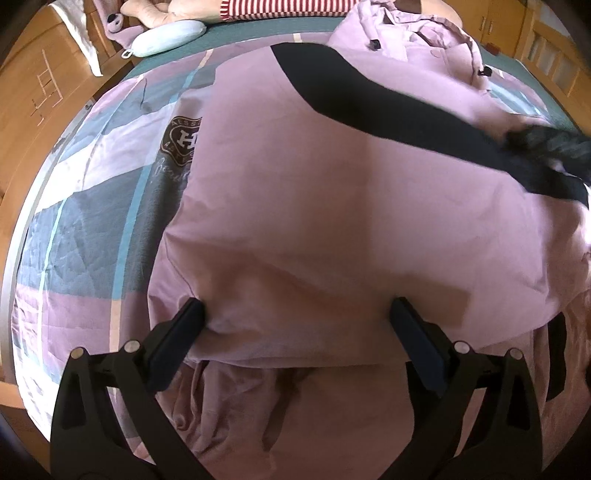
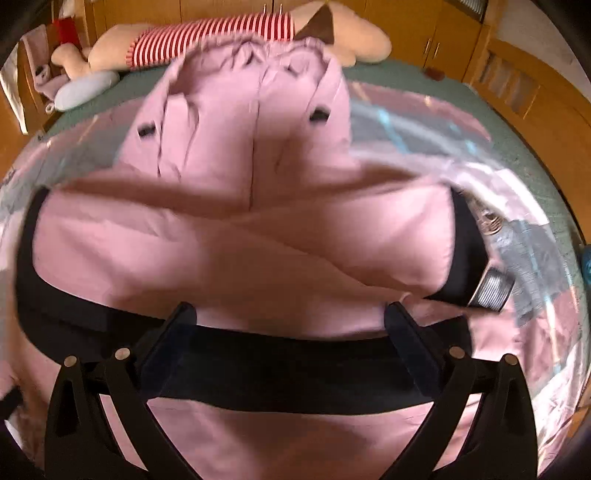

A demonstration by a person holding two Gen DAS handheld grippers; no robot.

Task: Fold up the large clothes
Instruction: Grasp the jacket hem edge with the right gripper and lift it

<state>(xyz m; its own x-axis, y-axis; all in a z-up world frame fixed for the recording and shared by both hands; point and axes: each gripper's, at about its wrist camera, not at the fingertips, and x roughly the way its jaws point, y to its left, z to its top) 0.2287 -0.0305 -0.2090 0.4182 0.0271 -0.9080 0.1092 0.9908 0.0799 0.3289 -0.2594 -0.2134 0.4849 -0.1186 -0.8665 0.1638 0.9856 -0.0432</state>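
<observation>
Jacket [image 1: 332, 192], pink with a black band [image 2: 280, 369], lies spread on the patterned quilt [image 1: 92, 221]. Left tongs [image 1: 297, 317] stand wide over its folded edge; right tongs [image 2: 290, 321] stand wide astride the band. At twelve o'clock, a striped plush toy [image 2: 207, 37].

Coat [image 1: 332, 206]: you are looking at matt mauve woven cloth, smooth with soft creases.
Coat band [image 2: 280, 373]: matt black fabric, flat and even.
Cuff tab [image 2: 489, 291]: ribbed grey piece with a slight sheen; whether it is metal or plastic you cannot tell.
Left claw [image 1: 297, 343]: your matt black plastic links carry small shiny metal pins; the finger pads [image 1: 177, 343] look dark and softly textured.
Right claw [image 2: 290, 343]: same matt black plastic.
Bed cover [image 1: 92, 206]: quilted cloth, stitched, faintly lustrous.
Plush toy [image 2: 236, 33]: soft fabric, striped knit-like shirt.
Cabinets [image 2: 524, 85]: smooth, lightly glossy wood.
</observation>
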